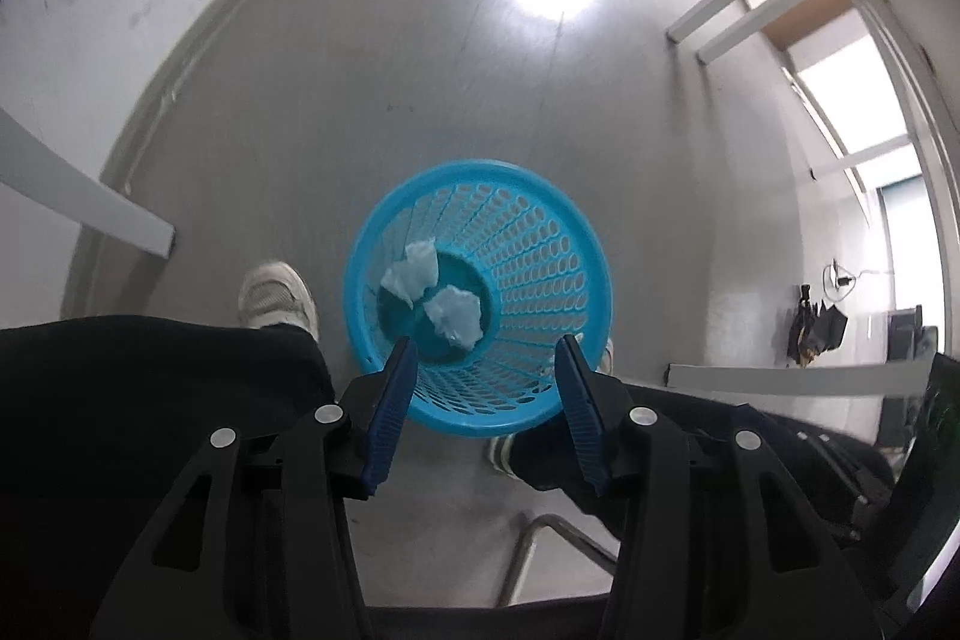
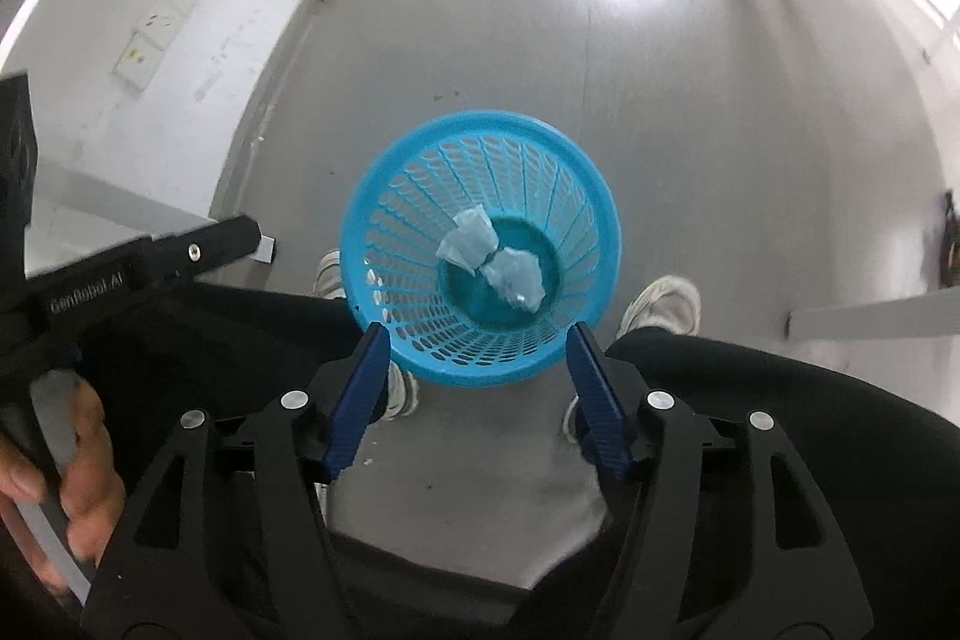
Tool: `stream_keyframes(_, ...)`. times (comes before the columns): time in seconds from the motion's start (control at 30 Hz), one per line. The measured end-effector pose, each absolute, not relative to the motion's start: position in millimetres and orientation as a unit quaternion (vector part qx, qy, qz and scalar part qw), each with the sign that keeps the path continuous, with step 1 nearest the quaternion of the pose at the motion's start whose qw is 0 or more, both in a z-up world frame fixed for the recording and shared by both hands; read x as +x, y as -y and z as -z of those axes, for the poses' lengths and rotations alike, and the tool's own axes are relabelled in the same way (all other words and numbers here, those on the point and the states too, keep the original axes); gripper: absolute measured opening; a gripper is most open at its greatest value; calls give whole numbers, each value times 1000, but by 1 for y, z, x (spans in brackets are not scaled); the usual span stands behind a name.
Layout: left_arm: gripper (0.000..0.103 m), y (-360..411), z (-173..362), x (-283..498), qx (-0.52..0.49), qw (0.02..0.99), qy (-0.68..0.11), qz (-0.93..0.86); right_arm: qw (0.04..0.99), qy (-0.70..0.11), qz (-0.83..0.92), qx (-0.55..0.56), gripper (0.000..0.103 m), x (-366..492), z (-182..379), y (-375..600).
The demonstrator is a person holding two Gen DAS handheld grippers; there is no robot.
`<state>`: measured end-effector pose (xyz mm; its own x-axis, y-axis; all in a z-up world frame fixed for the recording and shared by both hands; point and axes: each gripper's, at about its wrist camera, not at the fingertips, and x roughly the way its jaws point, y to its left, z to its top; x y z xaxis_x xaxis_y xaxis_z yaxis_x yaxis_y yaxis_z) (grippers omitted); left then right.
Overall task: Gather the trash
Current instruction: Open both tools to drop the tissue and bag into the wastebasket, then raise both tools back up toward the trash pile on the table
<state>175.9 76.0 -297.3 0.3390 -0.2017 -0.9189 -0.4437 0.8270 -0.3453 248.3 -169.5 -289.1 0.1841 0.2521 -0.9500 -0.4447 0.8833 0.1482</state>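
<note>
Below both grippers, left (image 1: pixel 486 364) and right (image 2: pixel 477 346), jaws apart and empty; basket (image 1: pixel 543 187) near rim hidden, two paper wads (image 1: pixel 453 316) inside.

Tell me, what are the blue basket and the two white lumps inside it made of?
Blue basket: probably moulded plastic, smooth with a slight sheen, walls pierced by regular oval holes. White lumps: likely crumpled tissue or paper, matt and creased.

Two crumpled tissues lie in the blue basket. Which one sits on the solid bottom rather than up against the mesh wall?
The lower-right tissue lies on the basket's solid bottom; the upper-left tissue leans partly against the mesh wall.
</note>
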Motion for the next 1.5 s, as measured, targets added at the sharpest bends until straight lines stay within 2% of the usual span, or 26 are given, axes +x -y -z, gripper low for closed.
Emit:
stream_keyframes(0.17,49,-67,266,150,-257,794,-546,-72,779,-574,-238,-77,61,223,263,185)
stream_keyframes(0.27,52,-63,244,133,-253,809,-527,-68,793,-552,-243,-85,66,208,243,192)
stream_keyframes(0.53,59,-43,194,95,-203,845,-491,-60,830,-483,-269,-71,67,167,182,221)
stream_keyframes(0.9,71,-27,102,52,-106,919,-376,-50,879,-391,-269,-53,69,130,108,258)
stream_keyframes(1.03,78,-28,79,41,-107,928,-356,-31,891,-365,-266,-49,71,123,87,266)
stream_keyframes(1.1,84,-27,70,36,-105,932,-345,-26,897,-350,-265,-48,73,121,76,269)
stream_keyframes(1.17,94,-21,58,34,-94,938,-332,-19,901,-339,-267,-44,75,120,65,273)
stream_keyframes(1.23,97,-15,47,33,-83,945,-316,-17,908,-321,-266,-45,77,118,51,274)
stream_keyframes(1.5,97,-1,17,41,-59,956,-287,3,928,-269,-257,-31,87,130,9,287)
